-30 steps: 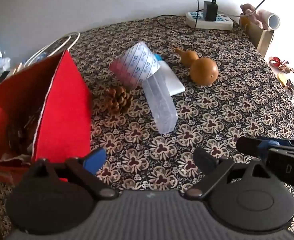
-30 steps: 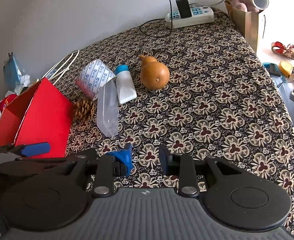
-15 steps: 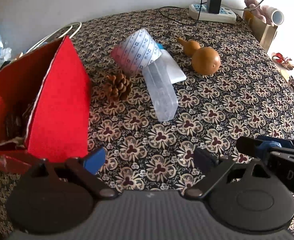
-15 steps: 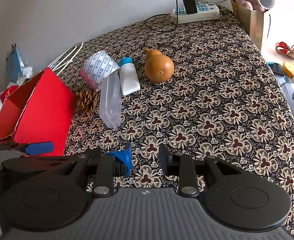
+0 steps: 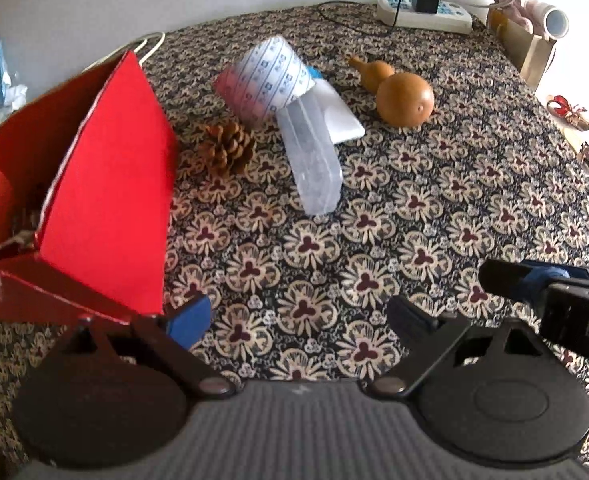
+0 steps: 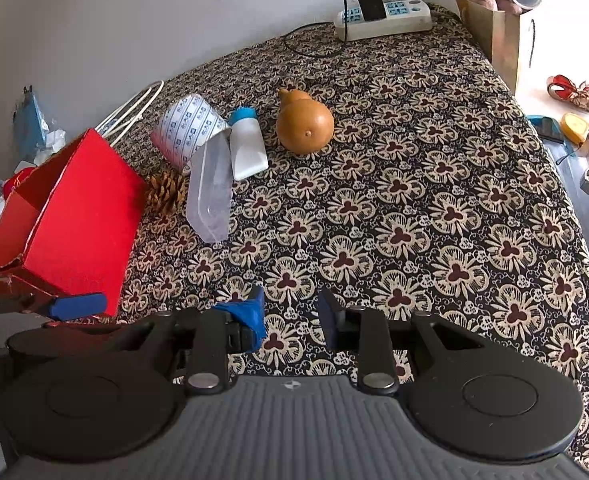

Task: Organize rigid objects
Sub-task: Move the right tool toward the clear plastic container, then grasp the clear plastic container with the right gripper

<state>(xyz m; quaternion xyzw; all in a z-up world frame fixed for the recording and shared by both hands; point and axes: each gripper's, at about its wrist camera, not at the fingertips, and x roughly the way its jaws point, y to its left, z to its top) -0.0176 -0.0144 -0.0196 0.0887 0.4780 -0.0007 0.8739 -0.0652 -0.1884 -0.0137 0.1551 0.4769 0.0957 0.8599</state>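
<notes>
Across both frames nothing had shifted: left gripper (image 5: 298, 316) wide open, right gripper (image 6: 290, 316) partly open, both empty; pine cone (image 5: 226, 148) remained outside the red box (image 5: 106, 200).

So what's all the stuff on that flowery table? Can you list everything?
box: one, red, open, table's left edge
pine cone: one, brown, beside the box
clear case: one, see-through, lying by the pine cone
patterned cup: one, white and pink, on its side
bottle: one, white with blue cap, lying flat
gourd: one, orange-brown, middle
power strip: one, white, far edge, black charger plugged in
paper bag: one, tan, far right corner
left gripper: one, black, blue pads, open
right gripper: one, black, open, empty
</notes>
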